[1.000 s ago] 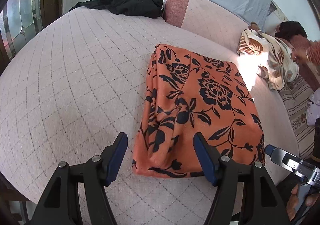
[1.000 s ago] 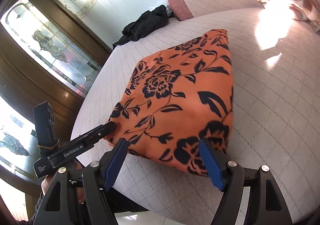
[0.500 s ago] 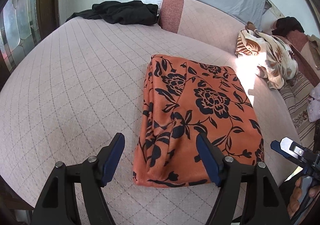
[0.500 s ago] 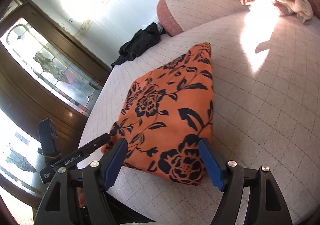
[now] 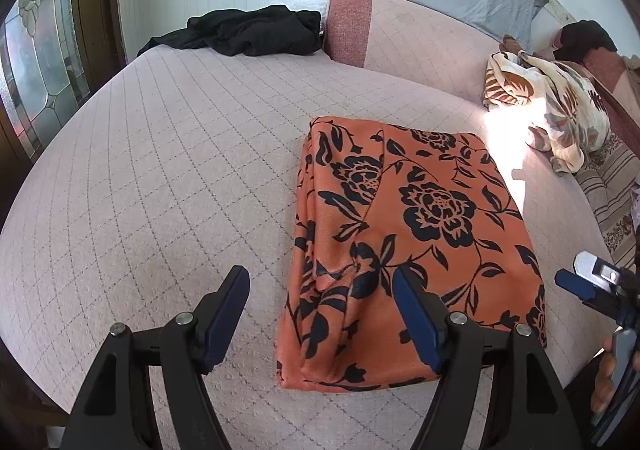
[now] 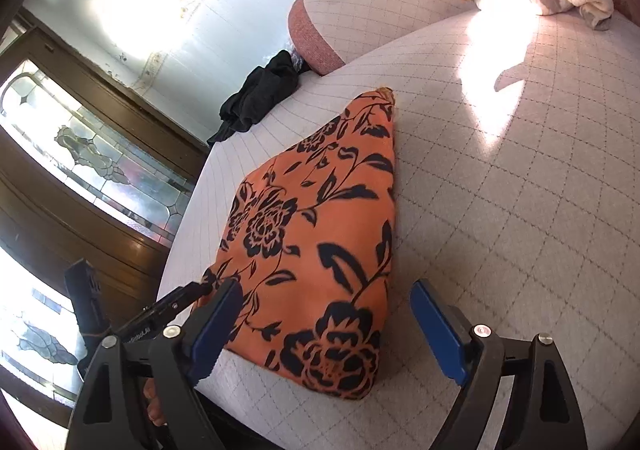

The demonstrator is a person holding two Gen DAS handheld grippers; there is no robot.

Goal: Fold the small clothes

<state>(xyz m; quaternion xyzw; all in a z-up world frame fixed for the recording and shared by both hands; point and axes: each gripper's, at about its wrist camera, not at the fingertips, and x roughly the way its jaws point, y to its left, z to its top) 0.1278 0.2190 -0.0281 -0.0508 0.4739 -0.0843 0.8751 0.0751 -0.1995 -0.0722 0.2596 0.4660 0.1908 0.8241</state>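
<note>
- Both grippers, left (image 5: 320, 314) and right (image 6: 324, 324), have fingers apart, empty.
- Cloth (image 5: 404, 246) lies folded at 1 o'clock; a careless nudge might undo the layers.

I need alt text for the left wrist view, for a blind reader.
An orange cloth with black flowers lies folded on a pink quilted bed. The open left gripper hovers over its near edge, and a black garment lies far behind.

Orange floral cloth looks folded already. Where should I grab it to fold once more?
Probably pinch the near short edge of the orange floral cloth, one gripper per corner, coming in low from the front: both near corners lie free on the quilted cover, with stacked layers showing along the left side.
</note>
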